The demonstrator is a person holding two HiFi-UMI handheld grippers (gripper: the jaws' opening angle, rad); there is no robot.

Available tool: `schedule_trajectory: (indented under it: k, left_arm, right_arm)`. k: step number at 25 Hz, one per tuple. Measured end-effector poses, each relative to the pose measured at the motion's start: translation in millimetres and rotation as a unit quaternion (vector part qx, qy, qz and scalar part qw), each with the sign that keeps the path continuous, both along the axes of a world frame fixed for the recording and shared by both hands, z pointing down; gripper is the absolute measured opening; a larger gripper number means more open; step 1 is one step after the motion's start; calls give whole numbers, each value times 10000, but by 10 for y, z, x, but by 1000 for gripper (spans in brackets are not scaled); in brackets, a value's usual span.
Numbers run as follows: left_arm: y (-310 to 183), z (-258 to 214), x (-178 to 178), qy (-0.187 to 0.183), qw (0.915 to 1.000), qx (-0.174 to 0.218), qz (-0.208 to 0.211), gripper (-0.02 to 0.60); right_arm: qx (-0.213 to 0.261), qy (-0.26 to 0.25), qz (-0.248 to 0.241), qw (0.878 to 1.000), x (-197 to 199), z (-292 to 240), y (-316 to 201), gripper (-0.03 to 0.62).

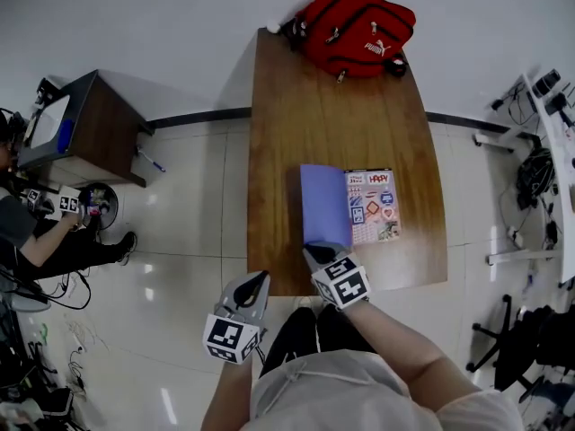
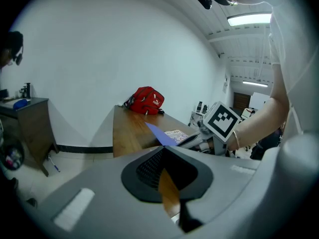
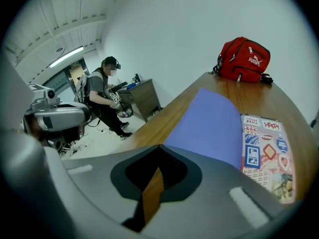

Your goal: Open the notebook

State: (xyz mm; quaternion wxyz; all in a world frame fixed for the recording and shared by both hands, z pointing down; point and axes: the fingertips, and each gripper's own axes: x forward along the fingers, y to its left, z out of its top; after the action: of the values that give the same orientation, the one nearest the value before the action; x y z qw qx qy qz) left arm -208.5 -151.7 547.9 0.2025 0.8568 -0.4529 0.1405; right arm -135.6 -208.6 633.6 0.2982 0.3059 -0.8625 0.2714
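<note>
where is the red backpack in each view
Head view: red backpack at top centre, on the table's far end.
Left gripper view: just left of centre.
Right gripper view: upper right.
Shared landmark: the notebook with its purple cover lifted, nearer than the backpack.

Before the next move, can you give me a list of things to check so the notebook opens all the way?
1. Purple cover up off the notebook but not lying flat: not ok.
2. Right gripper shut at the cover's near edge; really pinching it: cannot tell.
3. Left gripper shut, empty, off the table's edge: ok.
4. Bare table left of the notebook for the cover to land: ok.
5. Red backpack at the far end, out of the way: ok.
</note>
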Motion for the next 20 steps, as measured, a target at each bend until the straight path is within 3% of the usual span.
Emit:
schedule_trajectory:
  k: [13, 16, 20]
  left_arm:
    - [-20, 308, -195, 61, 9994, -319, -69, 6]
    - [-72, 309, -195, 100, 9995, -312, -5, 6]
    - [-193, 224, -144, 158, 9997, -179, 74, 6]
  right_arm:
    - [-313, 262, 128, 9991, -122, 517, 10, 18]
    - [-455, -99, 261, 9986, -121, 397, 14, 114]
    - [-36, -488, 612, 9969, 121, -55, -61, 103]
